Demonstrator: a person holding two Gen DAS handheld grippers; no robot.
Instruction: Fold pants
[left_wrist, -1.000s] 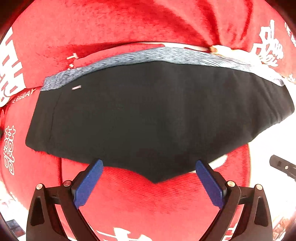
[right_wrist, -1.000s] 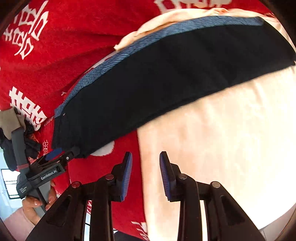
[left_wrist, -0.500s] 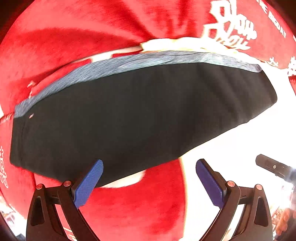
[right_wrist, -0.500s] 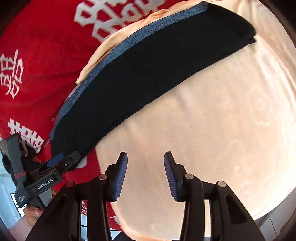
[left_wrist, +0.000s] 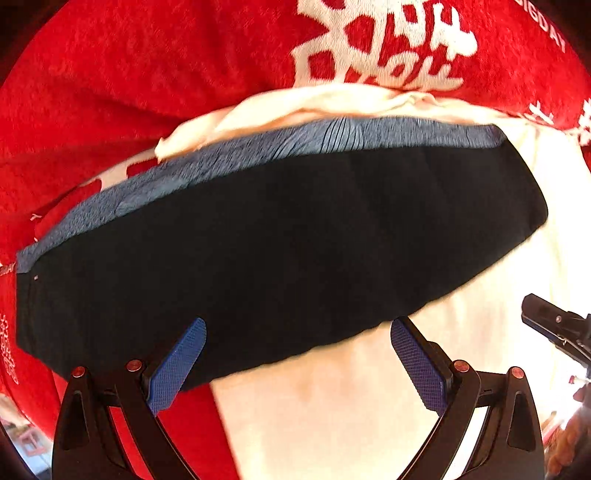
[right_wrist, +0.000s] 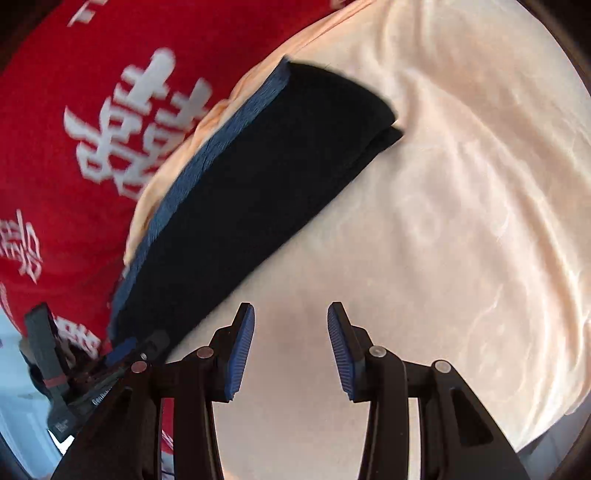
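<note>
Left wrist view: the pants (left_wrist: 280, 251), matte black knit folded into a long band with a ribbed grey-blue waistband, lie half on fuzzy red blanket (left_wrist: 147, 74), half on smooth cream cloth (left_wrist: 332, 406). The left gripper (left_wrist: 295, 362) spreads wide, empty, at the pants' near edge. The right gripper (right_wrist: 291, 347), parted and empty, hovers over the cream cloth beside the pants.

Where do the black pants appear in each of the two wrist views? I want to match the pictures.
Left wrist view: the black pants fill the middle as a wide band, just ahead of the open left gripper.
Right wrist view: they lie diagonally at upper left, ahead and left of the open right gripper.
Shared landmark: the blue-grey waistband along their far edge.
</note>
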